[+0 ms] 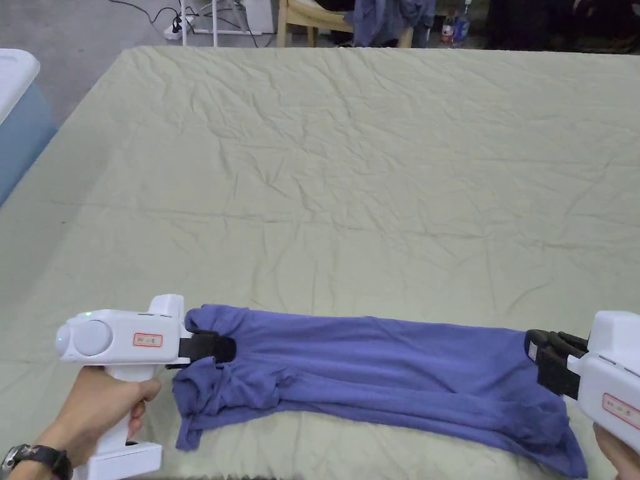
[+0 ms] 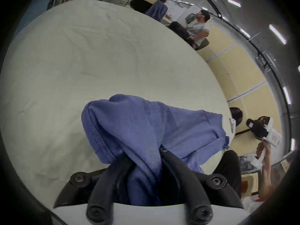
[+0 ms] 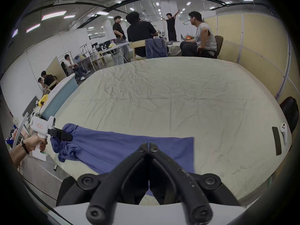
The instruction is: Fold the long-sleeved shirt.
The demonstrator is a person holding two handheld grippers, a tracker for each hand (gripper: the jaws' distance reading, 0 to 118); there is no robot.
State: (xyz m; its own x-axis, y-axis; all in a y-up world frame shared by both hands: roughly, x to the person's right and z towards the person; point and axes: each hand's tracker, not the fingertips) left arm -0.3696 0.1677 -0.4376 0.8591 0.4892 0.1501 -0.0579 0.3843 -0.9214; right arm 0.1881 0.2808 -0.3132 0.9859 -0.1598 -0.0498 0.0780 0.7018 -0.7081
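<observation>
A blue-violet long-sleeved shirt (image 1: pixel 387 362) (image 3: pixel 121 144) lies stretched left to right along the near edge of the table. My left gripper (image 1: pixel 215 348) (image 3: pixel 65 136) is at the shirt's bunched left end. In the left gripper view, its jaws (image 2: pixel 142 153) are shut on a fold of the shirt (image 2: pixel 146 123), which rises from the sheet. My right gripper (image 1: pixel 540 350) (image 3: pixel 148 145) hovers at the shirt's right end with its jaws pressed together and no cloth seen between the tips. From the left gripper view, the right gripper (image 2: pixel 253 126) stands apart from the cloth.
A wrinkled pale green sheet (image 1: pixel 375 156) covers the wide table. A white and blue bin (image 1: pixel 19 94) stands to the left. A dark phone (image 3: pixel 276 140) and a white controller (image 3: pixel 283 131) lie at the right edge. A chair with blue clothes (image 1: pixel 375 22) and several people are beyond the far side.
</observation>
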